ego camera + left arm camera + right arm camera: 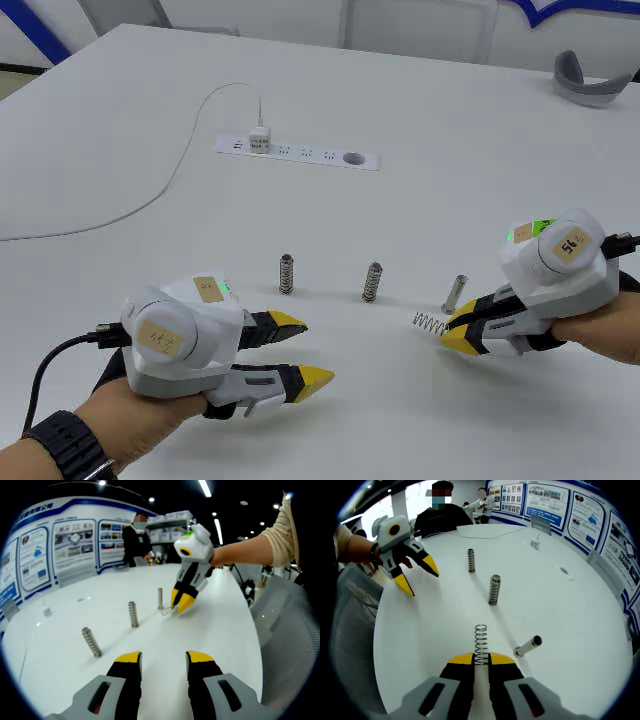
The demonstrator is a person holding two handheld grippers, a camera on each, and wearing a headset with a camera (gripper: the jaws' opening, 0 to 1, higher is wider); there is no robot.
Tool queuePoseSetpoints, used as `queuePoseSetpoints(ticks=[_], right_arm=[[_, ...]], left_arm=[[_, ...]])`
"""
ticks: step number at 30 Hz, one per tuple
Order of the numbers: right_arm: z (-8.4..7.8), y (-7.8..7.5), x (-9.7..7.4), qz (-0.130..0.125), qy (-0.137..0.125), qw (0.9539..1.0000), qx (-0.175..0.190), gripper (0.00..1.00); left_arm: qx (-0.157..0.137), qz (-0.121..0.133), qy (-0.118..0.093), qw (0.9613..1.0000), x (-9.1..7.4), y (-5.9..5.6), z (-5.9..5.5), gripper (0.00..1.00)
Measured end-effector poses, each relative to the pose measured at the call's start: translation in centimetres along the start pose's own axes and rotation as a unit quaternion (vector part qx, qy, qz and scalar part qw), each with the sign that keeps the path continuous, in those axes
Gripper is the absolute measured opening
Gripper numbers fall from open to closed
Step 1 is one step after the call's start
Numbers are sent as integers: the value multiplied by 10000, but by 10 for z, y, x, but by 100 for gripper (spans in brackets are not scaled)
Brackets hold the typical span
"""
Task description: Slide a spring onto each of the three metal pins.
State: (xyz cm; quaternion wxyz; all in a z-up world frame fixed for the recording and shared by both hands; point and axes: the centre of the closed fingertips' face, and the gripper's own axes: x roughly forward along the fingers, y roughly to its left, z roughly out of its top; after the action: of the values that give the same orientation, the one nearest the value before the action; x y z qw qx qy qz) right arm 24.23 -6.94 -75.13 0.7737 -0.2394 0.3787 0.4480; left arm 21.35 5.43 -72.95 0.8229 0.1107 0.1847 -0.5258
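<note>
1. Status: we judge two of three done. The left pin [286, 259] and the middle pin [375, 267] stand upright on the worktop [400, 90], and the fitted springs [493, 591] sit around them down to the base.
2. The third pin [455, 294], at the right end of the row, is bare, with no coil on it.
3. The right tongs [481, 659] are pinched shut on one end of the loose spring [480, 642]. The rest of the coil sticks out forward past the tips, unsupported.
4. The loose spring sits low over the worktop, just beside the third pin and apart from it. It lies roughly sideways to the pin and isn't lined up with its axis.
5. The left tongs [163, 656] are spread wide and hold nothing. They hang near the left pin, well apart from the third pin.
6. Remaining, as we read it: turn the spring upright, bring its free end over the tip of the third pin, slide it down and release.
7. Risk: the coil is held by one end only, so we expect it to flex or snag on the pin's top edge. The left tongs are free to steady it if needed.
</note>
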Motion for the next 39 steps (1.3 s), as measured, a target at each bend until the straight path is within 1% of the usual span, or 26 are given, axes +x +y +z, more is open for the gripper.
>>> queuePoseSetpoints(ticks=[3, 8, 13, 17, 21, 24, 28, 32, 37, 39], right_arm=[[7, 12, -1, 115, -17, 9998, -171, 11], [22, 36, -2, 326, -38, 9980, -540, 11], [39, 56, -4, 492, -59, 9945, -918, 11], [50, 70, -4, 612, -63, 9907, -1217, 11], [56, 77, -2, 671, -32, 9881, -1386, 11], [59, 82, 0, 721, -2, 9859, -1508, 12], [61, 88, 2, 783, 37, 9830, -1661, 12], [62, 93, 3, 846, 88, 9795, -1824, 12], [59, 98, 4, 933, 120, 9765, -1939, 12], [59, 99, 4, 931, 139, 9755, -1989, 12]], left_arm=[[57, -50, -5, 10000, 2, -2, 1, 35], [125, -120, -20, 9998, 4, -5, 4, 35], [190, -177, -40, 9997, 4, -8, 7, 34], [231, -223, -58, 9995, 5, -10, 9, 33], [272, -294, -83, 9992, 4, -15, 12, 33], [368, -368, -70, 9986, 4, -20, 14, 32], [427, -433, -82, 9981, 5, -23, 16, 30], [483, -547, -86, 9973, 6, -29, 17, 26], [603, -669, -101, 9959, 6, -36, 19, 18], [645, -730, -77, 9952, 6, -38, 18, 16]])
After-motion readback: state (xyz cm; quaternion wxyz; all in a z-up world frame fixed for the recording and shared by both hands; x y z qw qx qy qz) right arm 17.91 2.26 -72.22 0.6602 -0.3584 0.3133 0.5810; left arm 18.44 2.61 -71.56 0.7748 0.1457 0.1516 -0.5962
